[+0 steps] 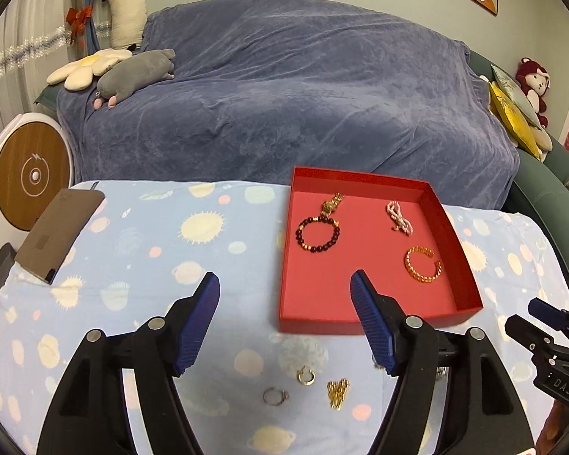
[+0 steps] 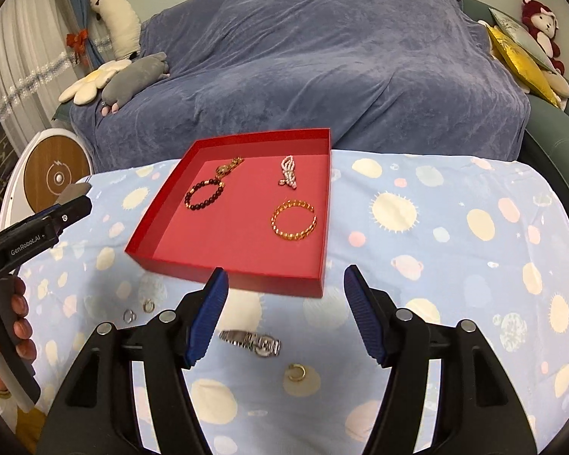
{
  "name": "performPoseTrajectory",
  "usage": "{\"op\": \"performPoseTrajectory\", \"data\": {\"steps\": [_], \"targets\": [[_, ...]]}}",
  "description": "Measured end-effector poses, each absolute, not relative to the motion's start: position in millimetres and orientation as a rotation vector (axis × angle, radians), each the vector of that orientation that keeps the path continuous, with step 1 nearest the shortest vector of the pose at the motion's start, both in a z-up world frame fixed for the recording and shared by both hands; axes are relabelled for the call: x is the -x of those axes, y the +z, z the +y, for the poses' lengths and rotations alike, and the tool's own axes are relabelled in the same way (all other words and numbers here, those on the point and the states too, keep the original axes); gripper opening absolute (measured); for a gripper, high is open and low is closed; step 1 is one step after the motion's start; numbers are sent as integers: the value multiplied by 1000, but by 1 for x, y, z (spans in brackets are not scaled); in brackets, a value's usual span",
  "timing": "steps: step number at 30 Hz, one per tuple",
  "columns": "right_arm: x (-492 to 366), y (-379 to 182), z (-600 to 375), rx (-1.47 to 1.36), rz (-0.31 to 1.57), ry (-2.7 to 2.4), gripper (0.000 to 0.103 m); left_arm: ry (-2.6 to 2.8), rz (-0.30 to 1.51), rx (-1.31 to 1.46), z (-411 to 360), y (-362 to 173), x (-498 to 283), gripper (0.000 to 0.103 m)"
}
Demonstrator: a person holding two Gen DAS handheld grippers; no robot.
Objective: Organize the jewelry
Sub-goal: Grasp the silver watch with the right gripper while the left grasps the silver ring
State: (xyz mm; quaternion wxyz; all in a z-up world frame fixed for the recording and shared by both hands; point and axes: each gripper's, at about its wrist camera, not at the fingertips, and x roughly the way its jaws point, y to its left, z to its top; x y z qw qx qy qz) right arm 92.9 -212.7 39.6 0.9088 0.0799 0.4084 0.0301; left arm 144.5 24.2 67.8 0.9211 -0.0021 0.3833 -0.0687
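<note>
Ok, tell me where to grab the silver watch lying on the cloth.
Take the silver watch by its band, just left of the round case, coming straight down with the right gripper. It lies flat and stretched sideways, so the narrow band probably fits between the fingers better than the wider case.

Red tray [image 1: 364, 309], centre frame; gold chain bangle [image 1: 423, 264] and dark beaded bracelet [image 1: 317, 233] inside. Worktop cloth [image 1: 140, 250]: pale blue, cream suns, pink planets. Blue-grey sofa throw [image 1: 292, 87], upper frame.

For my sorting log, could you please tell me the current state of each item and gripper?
Red tray: open, holding jewelry.
Beaded bracelet: in tray.
Gold bangle: in tray.
Pearl strand: in tray.
Watch: on cloth, outside tray.
Left gripper: open, empty.
Right gripper: open, empty.
</note>
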Motion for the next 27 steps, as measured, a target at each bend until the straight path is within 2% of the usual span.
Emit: {"op": "performPoseTrajectory", "data": {"steps": [7, 14, 25, 27], "targets": [[-81, 4, -194, -109, 911, 142, 61, -143, 867, 41, 38, 31, -108, 73], [-94, -29, -178, -57, 961, 176, 61, -154, 917, 10, 42, 1, -104, 73], [-107, -44, -164, -6, 969, 221, 60, -188, 984, -34, 48, -33, -104, 73], [-109, -47, -162, 9, 979, 223, 56, -192, 989, -38, 48, -35, -104, 73]]}}
